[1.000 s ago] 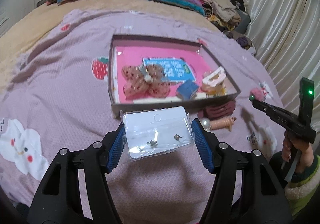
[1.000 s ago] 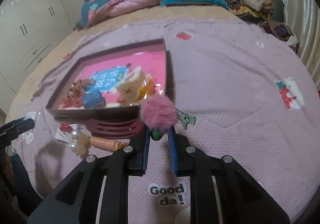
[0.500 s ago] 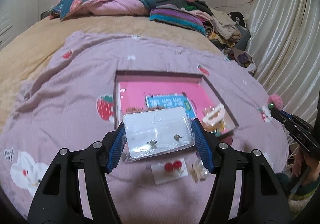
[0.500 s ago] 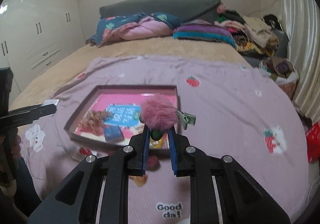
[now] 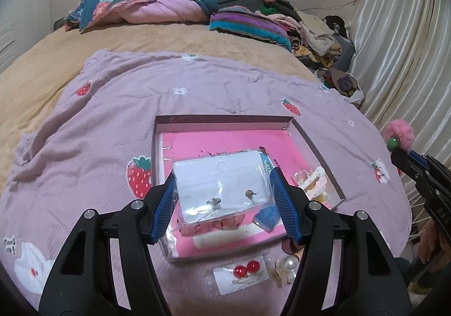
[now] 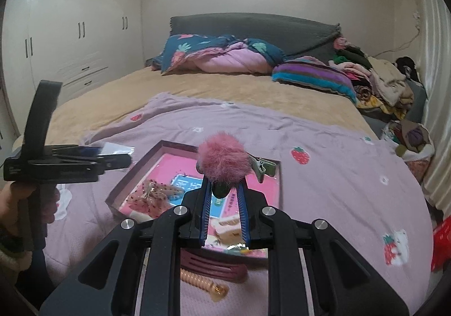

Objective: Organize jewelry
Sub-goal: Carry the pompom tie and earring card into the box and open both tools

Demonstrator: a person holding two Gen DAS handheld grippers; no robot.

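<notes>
My left gripper [image 5: 222,191] is shut on a clear plastic packet of small earrings [image 5: 222,183], held in the air above the pink-lined box [image 5: 225,121]. My right gripper [image 6: 224,194] is shut on a pink pompom hair clip [image 6: 222,160], held above the box's near side [image 6: 141,166]. The box holds a blue card [image 6: 183,183], pinkish hair pieces [image 6: 152,194] and a cream claw clip [image 5: 315,180]. The right gripper with the pompom [image 5: 400,135] shows at the right edge of the left wrist view.
A red earring card [image 5: 245,273] and pearl pieces [image 5: 287,265] lie on the purple strawberry blanket [image 5: 98,124] in front of the box. A maroon clip [image 6: 214,268] and a twisted peach clip [image 6: 203,285] lie near it. Pillows and clothes are piled at the far end.
Both grippers have risen and pulled back from the bed, so the box looks smaller and lower. The packet and the pompom clip stay gripped.
</notes>
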